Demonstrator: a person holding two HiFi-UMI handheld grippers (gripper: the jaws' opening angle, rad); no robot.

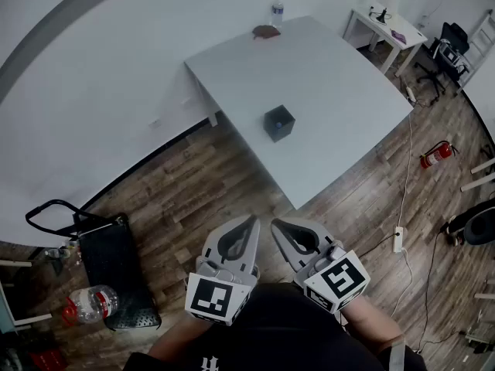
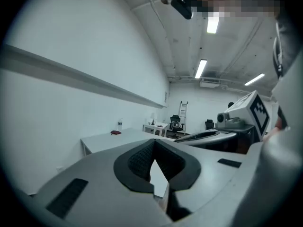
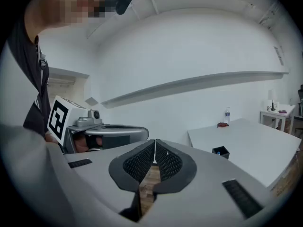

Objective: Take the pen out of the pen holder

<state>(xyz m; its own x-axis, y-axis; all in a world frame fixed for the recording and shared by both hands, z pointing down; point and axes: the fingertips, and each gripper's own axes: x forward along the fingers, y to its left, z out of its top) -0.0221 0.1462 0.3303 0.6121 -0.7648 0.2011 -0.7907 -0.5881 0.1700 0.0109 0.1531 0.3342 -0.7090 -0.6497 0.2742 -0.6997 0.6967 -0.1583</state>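
A black square pen holder [image 1: 279, 123] stands near the middle of a white table [image 1: 340, 91], far ahead of me. In the right gripper view the pen holder [image 3: 220, 152] shows a small blue tip inside; the pen itself is too small to make out. My left gripper [image 1: 251, 221] and right gripper [image 1: 275, 224] are held close to my body over the wooden floor, side by side and well short of the table. Both are shut with nothing between the jaws, as seen on the left gripper [image 2: 154, 142] and the right gripper [image 3: 155, 141].
A water bottle [image 1: 278, 11] and a brown object [image 1: 266, 32] sit at the table's far end. A black cart [image 1: 116, 269] and a plastic bottle [image 1: 93, 304] are on the floor at left. At right are a fire extinguisher [image 1: 437, 154], a power strip [image 1: 398, 239] and a small desk [image 1: 384, 25].
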